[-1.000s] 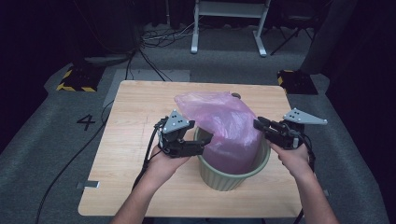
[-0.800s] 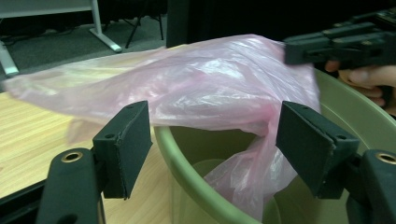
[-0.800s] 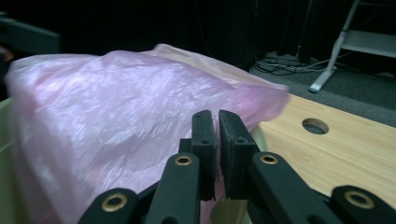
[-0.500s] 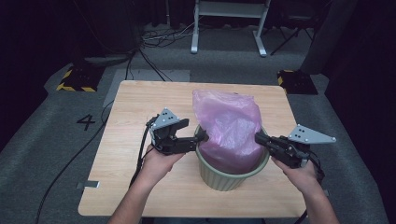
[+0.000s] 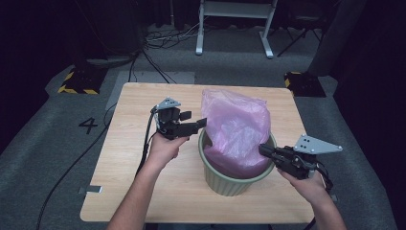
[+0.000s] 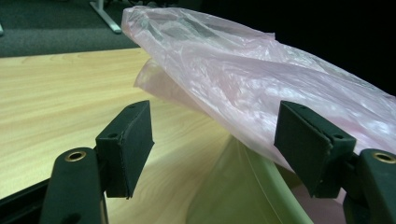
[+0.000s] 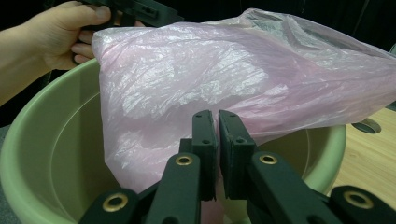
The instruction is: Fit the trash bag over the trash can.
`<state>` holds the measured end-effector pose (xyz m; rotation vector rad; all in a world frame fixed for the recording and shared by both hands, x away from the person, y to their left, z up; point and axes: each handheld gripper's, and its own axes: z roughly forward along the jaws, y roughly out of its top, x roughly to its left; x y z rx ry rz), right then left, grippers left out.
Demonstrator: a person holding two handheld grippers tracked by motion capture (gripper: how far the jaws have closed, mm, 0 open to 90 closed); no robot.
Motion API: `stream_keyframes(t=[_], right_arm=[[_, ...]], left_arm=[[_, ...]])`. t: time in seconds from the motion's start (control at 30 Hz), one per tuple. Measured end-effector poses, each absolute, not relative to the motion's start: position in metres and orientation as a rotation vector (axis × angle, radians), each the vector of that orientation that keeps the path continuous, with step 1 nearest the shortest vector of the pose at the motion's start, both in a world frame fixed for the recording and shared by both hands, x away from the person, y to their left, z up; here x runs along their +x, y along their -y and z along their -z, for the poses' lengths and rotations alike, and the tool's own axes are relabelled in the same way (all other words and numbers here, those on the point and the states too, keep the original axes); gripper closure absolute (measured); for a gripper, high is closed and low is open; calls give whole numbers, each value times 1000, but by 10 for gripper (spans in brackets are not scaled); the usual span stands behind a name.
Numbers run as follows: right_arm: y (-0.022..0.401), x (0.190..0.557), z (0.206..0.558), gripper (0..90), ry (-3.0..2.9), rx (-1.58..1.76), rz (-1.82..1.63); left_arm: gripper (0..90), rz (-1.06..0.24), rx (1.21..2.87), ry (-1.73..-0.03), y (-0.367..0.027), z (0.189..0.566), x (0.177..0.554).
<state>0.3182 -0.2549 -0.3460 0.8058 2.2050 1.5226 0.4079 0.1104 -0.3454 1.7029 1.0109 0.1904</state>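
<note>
A person is sitting at the near edge of a pale wooden surface [image 5: 129, 158], forearms reaching in from the bottom. Nearest, on the right, the right gripper [image 5: 264, 149] is pointing left at a green bucket [image 5: 230, 181]. Its jaws have just been closing and are now pinching a fold of the pink plastic bag [image 5: 237, 129] at the bucket's right rim. The bucket is standing on the surface near its middle, slightly to the right. The bag is sitting inside it and billowing up above the rim. A little farther, on the left, the left gripper [image 5: 202, 123] is pointing right toward the bag. Its jaws are standing open at the bag's left side, gripping nothing. Beyond the surface, grey carpet is stretching back toward dark equipment.
</note>
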Motion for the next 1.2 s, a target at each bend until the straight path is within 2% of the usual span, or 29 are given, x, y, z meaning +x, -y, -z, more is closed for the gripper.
stream_keyframes(t=[0.17, 0.23, 0.37, 0.5, 0.67, 0.87, 1.0, 1.1, 1.17, 1.2], right_arm=[[256, 318, 346, 857, -2203, 808, -1515], [256, 318, 346, 857, -2203, 807, -1510], [256, 319, 348, 856, -2202, 815, -1511], [257, 319, 350, 854, -2202, 819, -1519], [258, 319, 351, 849, -2199, 823, -1520], [259, 319, 351, 841, -2195, 829, -1518], [260, 317, 351, 798, -2204, 834, -1513], [260, 315, 350, 699, -2196, 836, -1510], [259, 312, 348, 578, -2188, 826, -1492], [259, 311, 346, 561, -2170, 827, -1488]], left_arm=[[299, -189, 1721, -971, -99, 344, 417], [338, -169, 1716, -957, -95, 343, 419], [494, -195, 1733, -977, -84, 340, 420], [731, -299, 1778, -923, -76, 338, 415], [868, -440, 1832, -796, -69, 330, 400], [895, -508, 1855, -711, -67, 323, 388], [895, -512, 1847, -627, -68, 320, 378], [893, -528, 1838, -594, -67, 315, 371], [889, -538, 1839, -575, -66, 312, 367], [887, -540, 1842, -569, -65, 310, 366]])
